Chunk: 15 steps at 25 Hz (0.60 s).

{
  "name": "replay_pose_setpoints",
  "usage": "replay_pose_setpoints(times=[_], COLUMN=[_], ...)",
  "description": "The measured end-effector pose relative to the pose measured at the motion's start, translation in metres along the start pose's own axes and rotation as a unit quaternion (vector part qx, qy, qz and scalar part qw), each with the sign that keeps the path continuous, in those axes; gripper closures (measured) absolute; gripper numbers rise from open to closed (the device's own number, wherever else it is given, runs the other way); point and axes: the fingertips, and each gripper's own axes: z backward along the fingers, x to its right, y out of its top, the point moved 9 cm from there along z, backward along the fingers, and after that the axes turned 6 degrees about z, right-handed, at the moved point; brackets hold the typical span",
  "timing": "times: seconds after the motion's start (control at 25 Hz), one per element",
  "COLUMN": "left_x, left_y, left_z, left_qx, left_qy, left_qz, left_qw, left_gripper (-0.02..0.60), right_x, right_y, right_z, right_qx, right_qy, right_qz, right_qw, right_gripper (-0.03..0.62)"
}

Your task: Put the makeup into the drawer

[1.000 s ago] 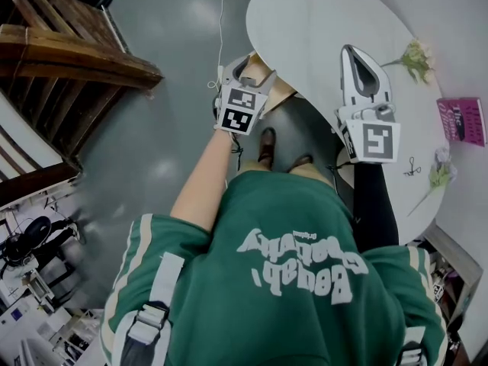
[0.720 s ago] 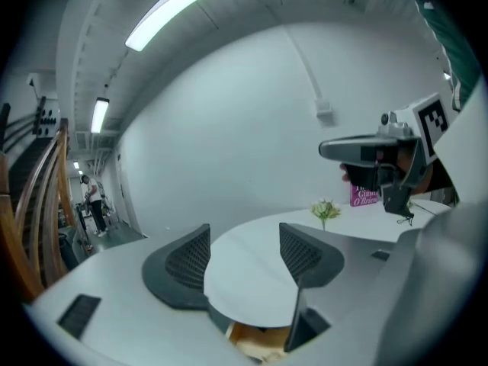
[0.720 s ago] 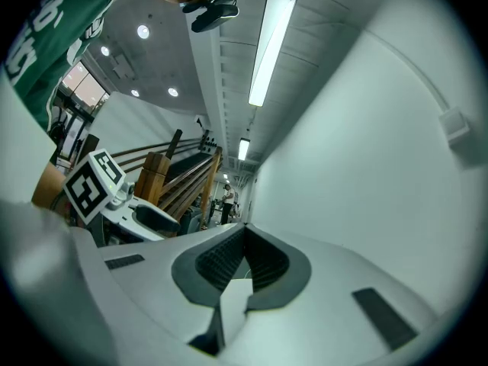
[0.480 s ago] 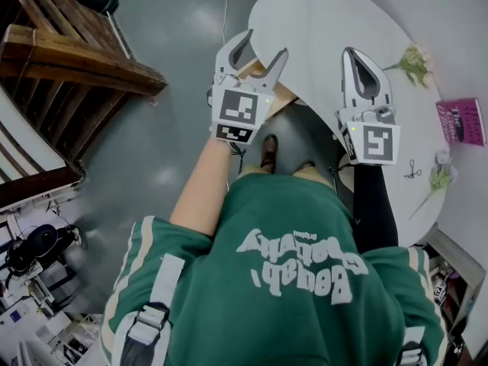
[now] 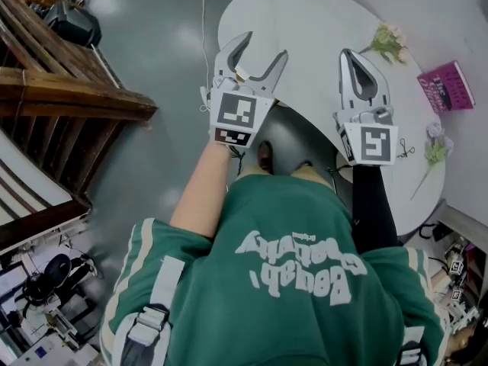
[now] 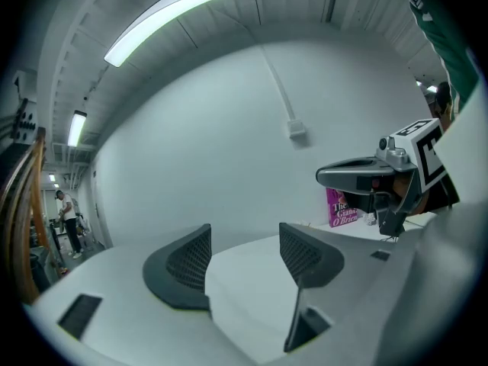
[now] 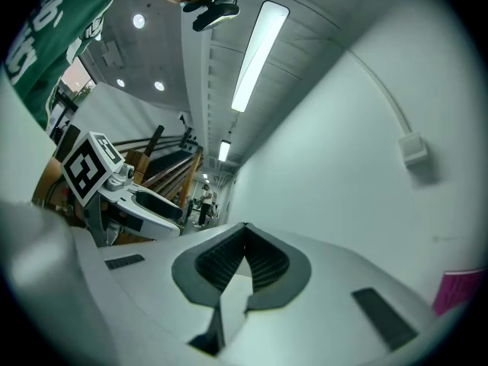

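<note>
Lab or workshop hall, bare grey floor [image 5: 152,67], ceiling strip lights [image 6: 179,14] under ribbed panels, plain white wall [image 6: 229,143], timber stair frame [image 5: 69,105], heaps of equipment and cables [image 5: 38,311] at the floor's edge, white rounded counter [image 5: 305,29] dressed with pink book [image 5: 444,85] and flower sprigs [image 5: 386,43]

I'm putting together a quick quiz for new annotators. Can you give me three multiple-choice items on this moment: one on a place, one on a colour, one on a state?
1. Where is the pink book? A: on the white table, right of the right gripper. B: on the floor. C: on a shelf.
2. What colour is the person's top? A: grey. B: green. C: red.
3. How do the left gripper's jaws stand? A: shut on a bottle. B: shut, empty. C: apart, empty.

Key:
1. A, since the head view shows it at the table's right side.
2. B, since the top is green with white lettering.
3. C, since the left gripper view shows a clear gap between the pads.
</note>
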Motion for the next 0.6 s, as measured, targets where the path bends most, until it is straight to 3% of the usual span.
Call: replay_pose_setpoints(times=[0.28,0.4,0.6], left_x=[0.074,0.114,0.187], left_y=[0.016,0.02,0.023], left_z=[-0.045,-0.066,-0.094], left_qx=[0.01,0.014,0.02], left_qy=[-0.082,-0.128,-0.19], left_qz=[-0.004,-0.006,-0.006], left_qw=[0.9966,0.9917,0.9816], left_gripper=[0.282,0.282,0.282], right_x=[0.058,0.081,0.114], right_y=[-0.01,-0.017,-0.036], right_z=[0.069,0.107,0.168], right_qx=[-0.027,-0.044,-0.056], right_qy=[-0.086,-0.135,-0.18], right_qz=[0.003,0.003,0.009], right_qw=[0.996,0.99,0.982], right_gripper=[0.585,0.585,0.585])
